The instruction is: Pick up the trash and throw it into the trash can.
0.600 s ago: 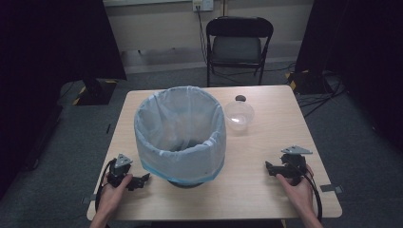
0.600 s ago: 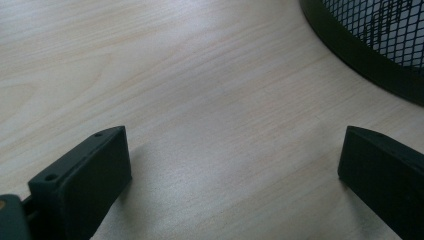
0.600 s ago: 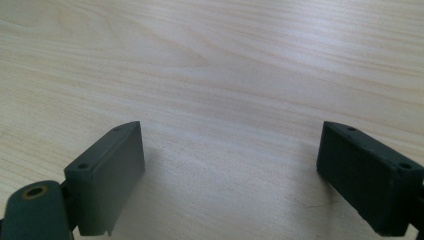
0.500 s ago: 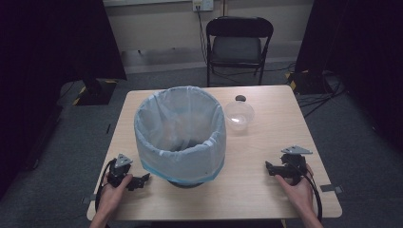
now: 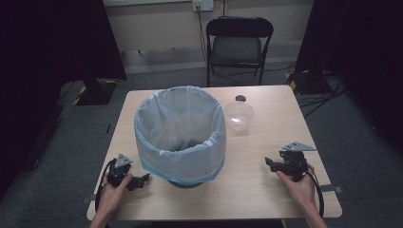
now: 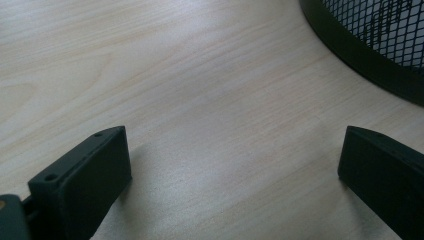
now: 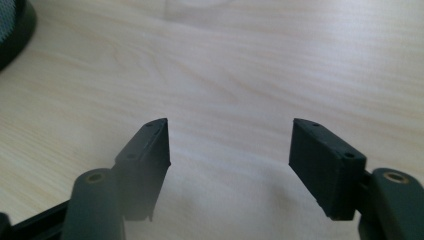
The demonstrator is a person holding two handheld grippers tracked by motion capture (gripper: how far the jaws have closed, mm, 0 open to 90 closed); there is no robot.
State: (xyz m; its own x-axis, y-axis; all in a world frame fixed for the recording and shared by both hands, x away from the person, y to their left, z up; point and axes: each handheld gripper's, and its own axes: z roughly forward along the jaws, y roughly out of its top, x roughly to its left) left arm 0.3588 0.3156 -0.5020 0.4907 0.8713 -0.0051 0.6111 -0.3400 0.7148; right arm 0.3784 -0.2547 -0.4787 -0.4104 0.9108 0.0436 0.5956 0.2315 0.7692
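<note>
1. The bin (image 5: 179, 135), a mesh basket lined with a thin plastic bag (image 5: 157, 118), is sitting mid-surface (image 5: 247, 190).
2. The left hand-held gripper (image 5: 142, 180) is resting just beside the bin's base, jaws spread, holding nothing.
3. The right hand-held gripper (image 5: 270, 164) is lying well apart from the bin, likewise released.
4. The bag is probably flimsy and slippery; pinching its folded rim looks safest.

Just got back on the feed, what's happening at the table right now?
A person rests a gripper in each hand on the wooden table, one at either side of a mesh waste bin lined with a pale blue bag. The left gripper and the right gripper both have open jaws with only bare tabletop between them. A clear plastic bowl sits behind the bin, untouched.
</note>
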